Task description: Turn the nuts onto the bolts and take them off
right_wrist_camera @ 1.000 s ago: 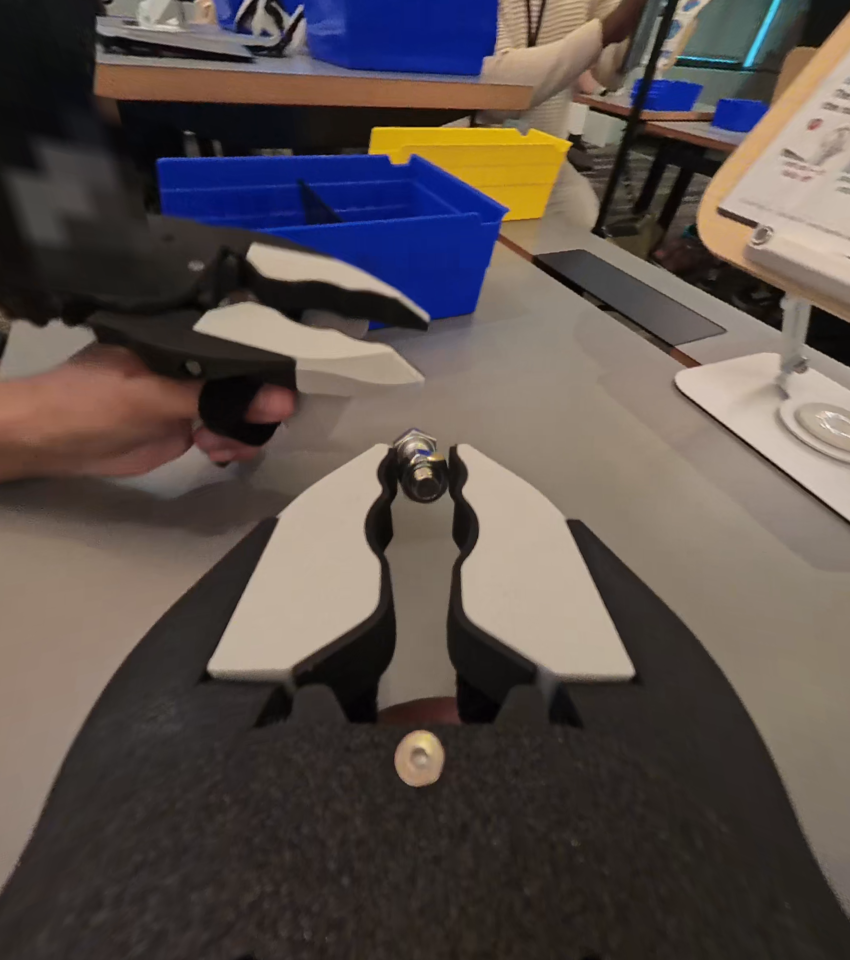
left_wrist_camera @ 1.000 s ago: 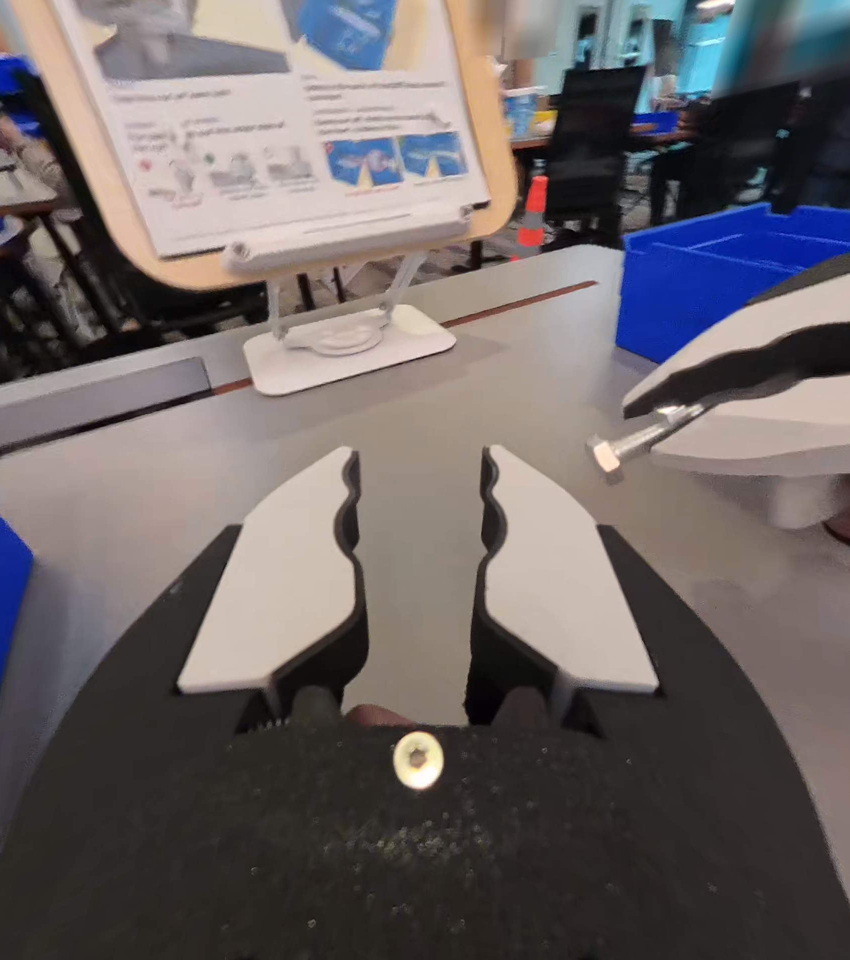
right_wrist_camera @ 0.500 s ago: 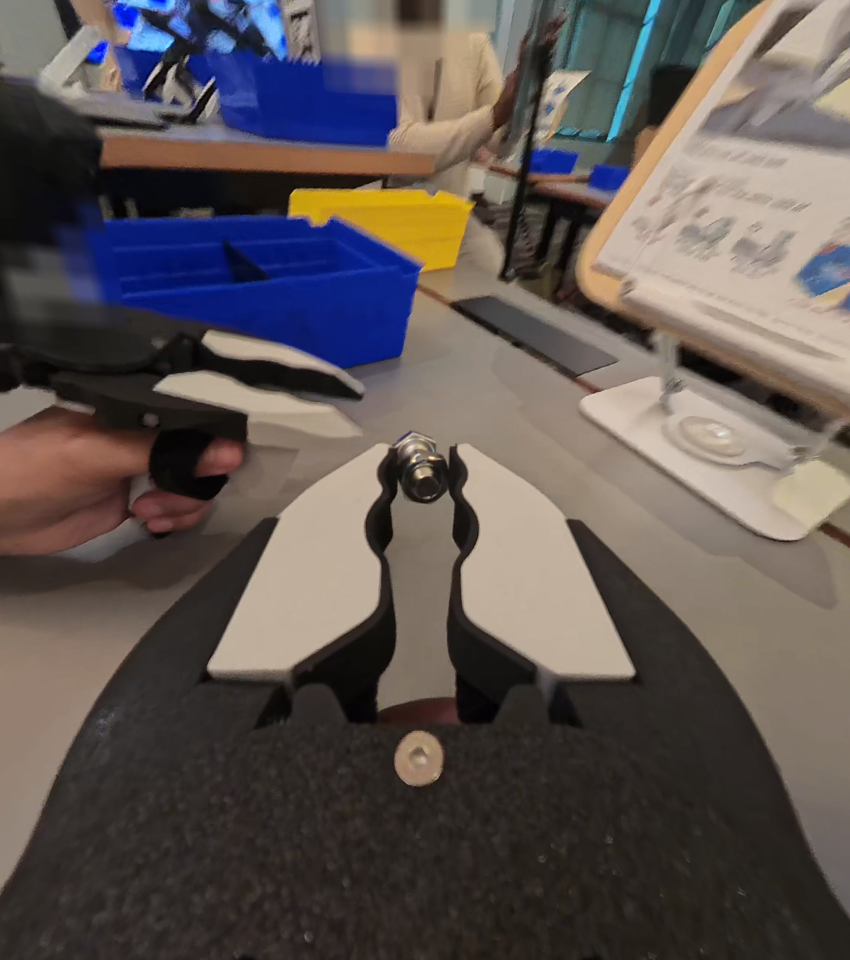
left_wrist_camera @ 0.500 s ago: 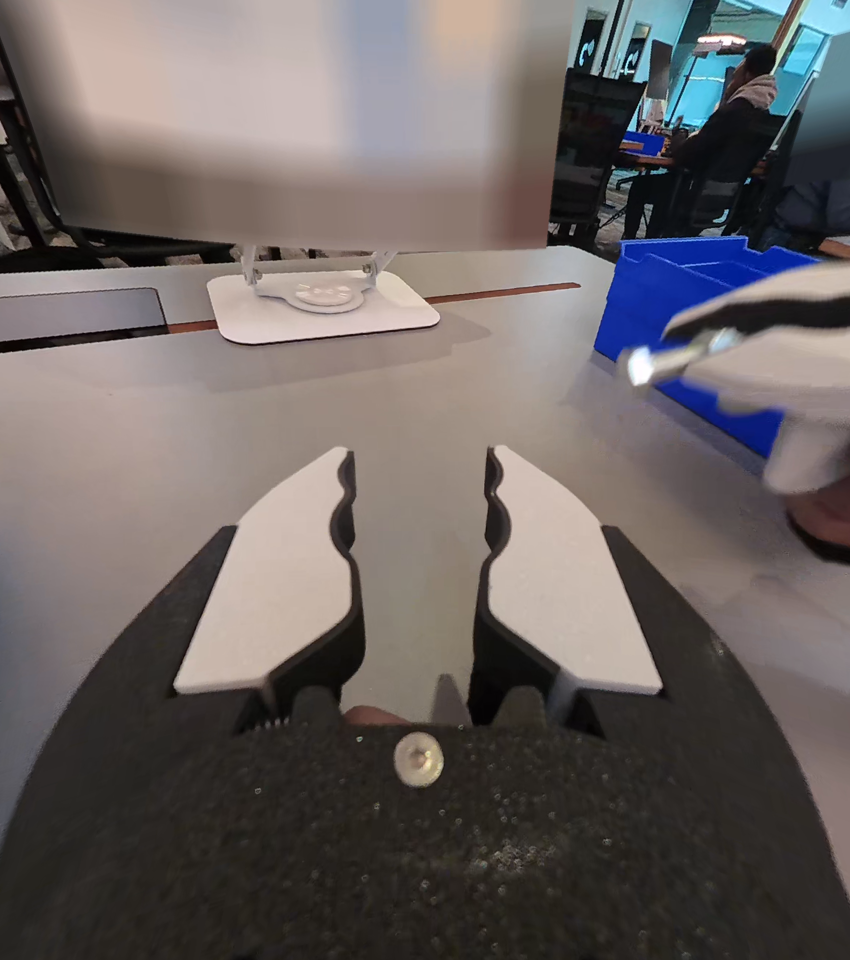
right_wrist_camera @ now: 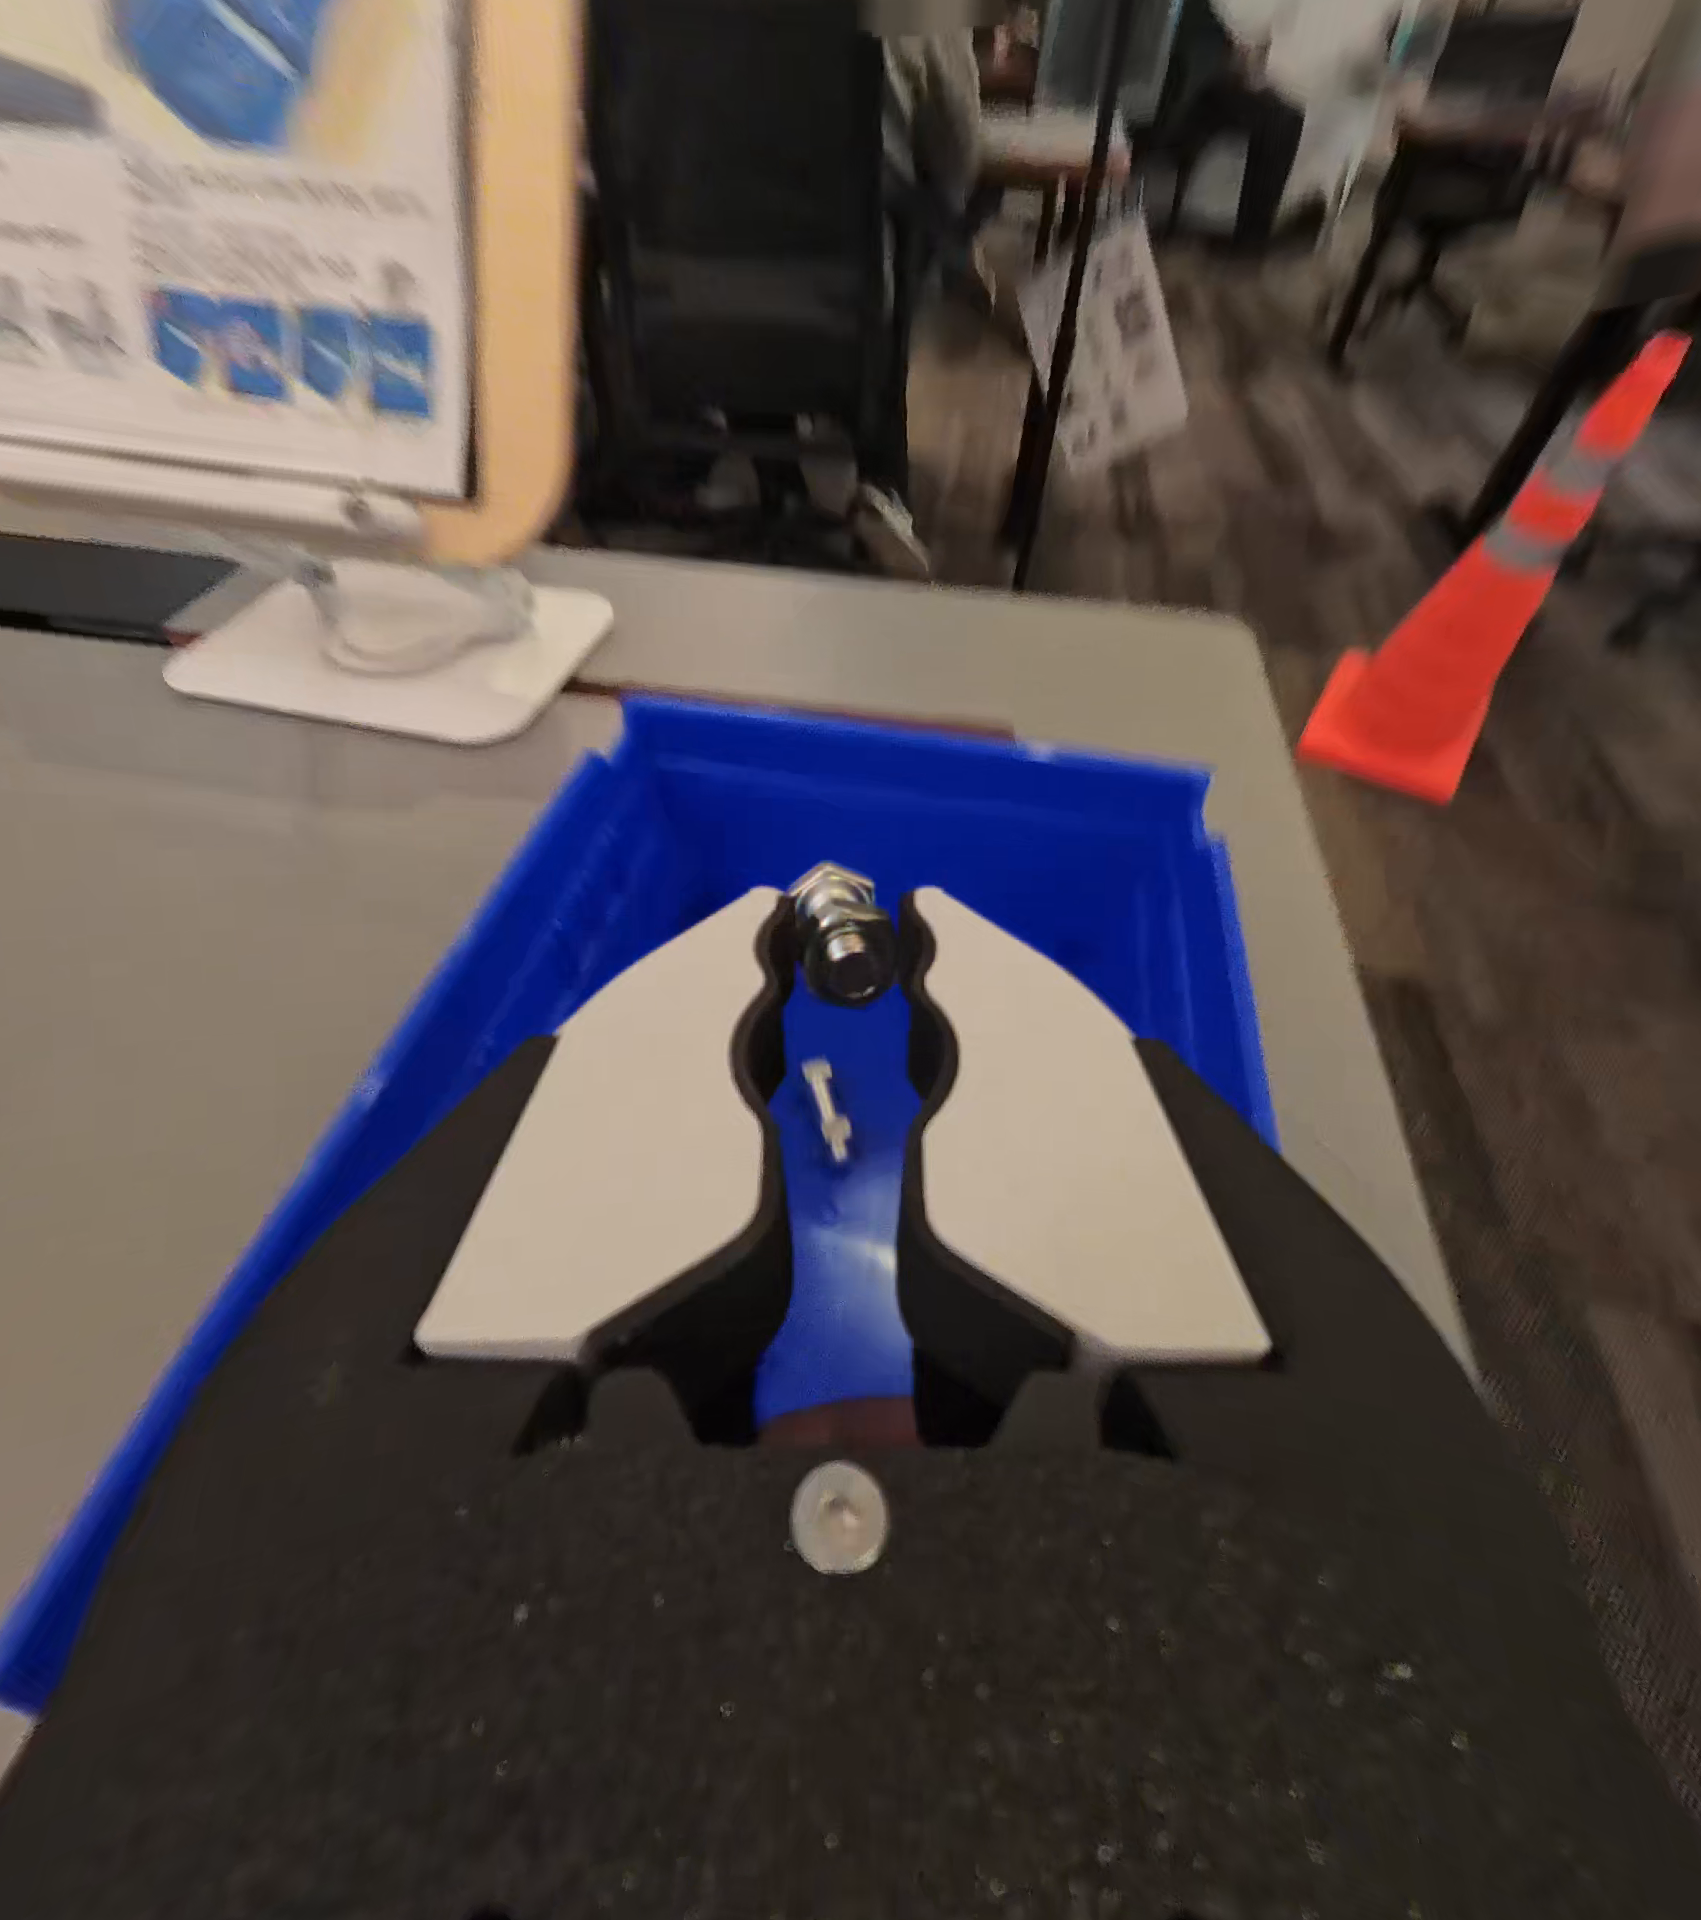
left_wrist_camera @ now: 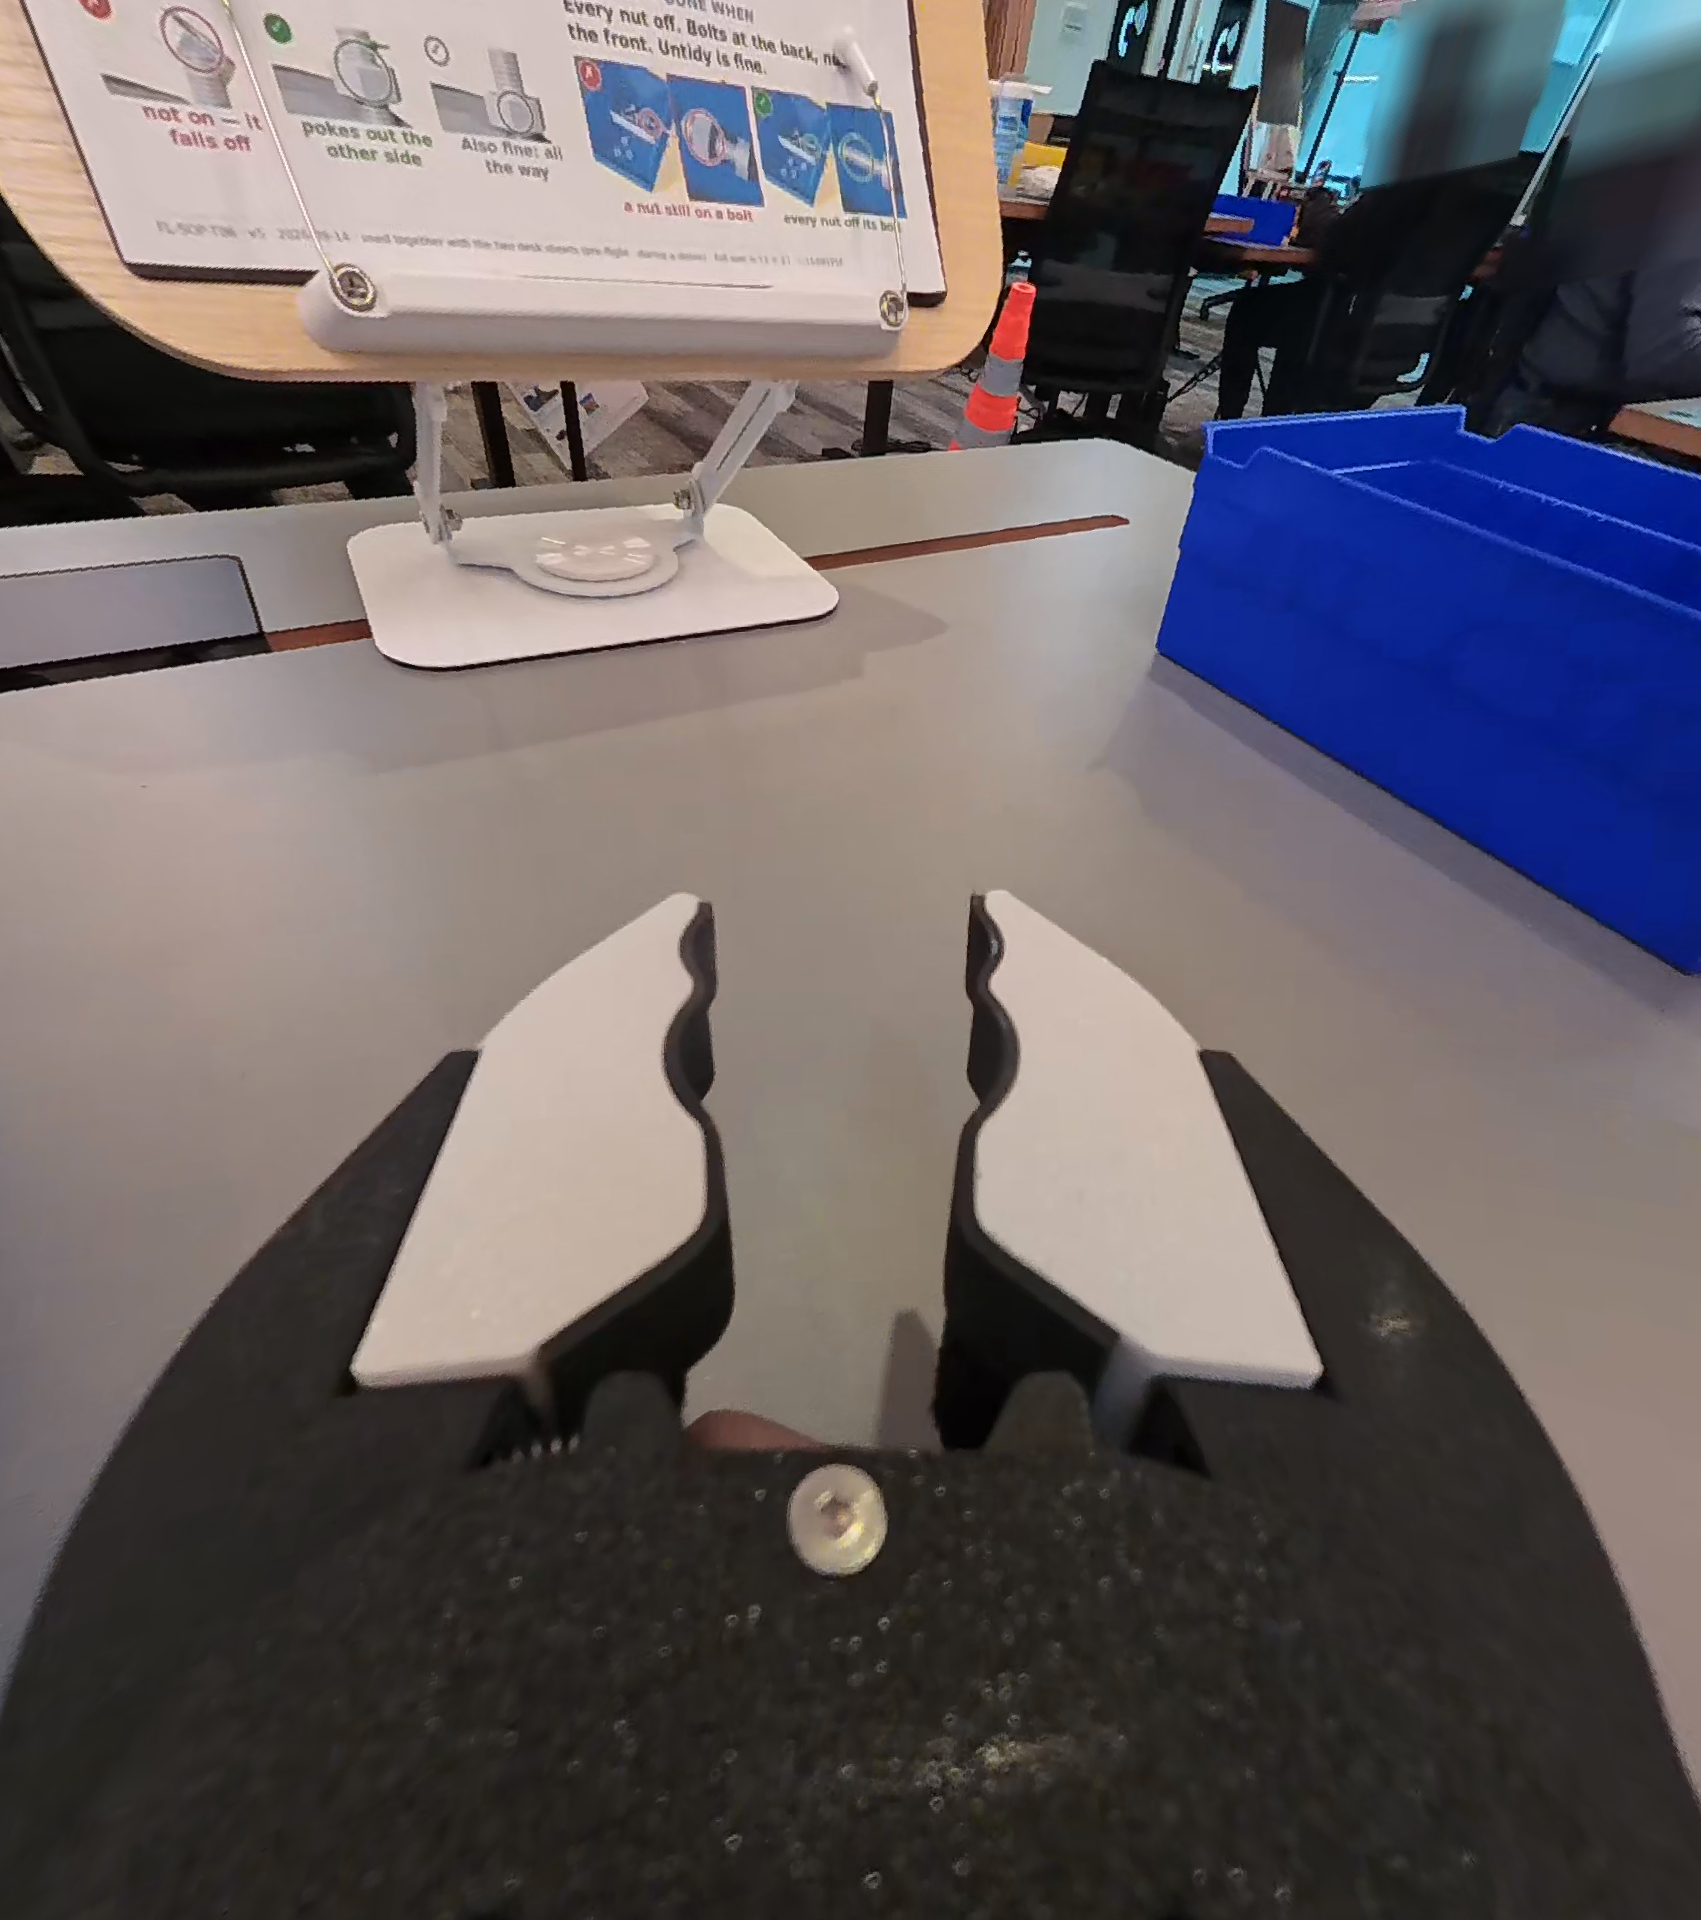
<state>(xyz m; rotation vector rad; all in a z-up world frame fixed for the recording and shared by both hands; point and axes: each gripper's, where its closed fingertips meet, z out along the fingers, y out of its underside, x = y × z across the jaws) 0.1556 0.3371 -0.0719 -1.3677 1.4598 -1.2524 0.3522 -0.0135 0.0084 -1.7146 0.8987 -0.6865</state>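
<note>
Grey surface is filling most of the left wrist view, and your left gripper is hovering over it with its fingers spread apart and nothing between them. A blue bin is sitting on the surface to its right, near the white stand that is carrying an instruction sheet.

From the right wrist view you are looking down into that bin. Your right gripper is hanging above its open top, fingers clenched on a bolt with a nut threaded on it. The bolt is sitting right at the fingertips, pointing roughly along them. Another bolt is lying on the bin floor below.

I judge the bolt to be small, stiff steel, light but slick, so it is likely to twist or slip in a tip grip. Take it on the shank or across the head flats, and take the nut on its flats when turning.

Only the right view is showing the held bolt and the bin's contents, though it is blurred. Only the left view is showing the empty left fingers and the bin's outer wall; neither gripper is appearing in the other's view.
</note>
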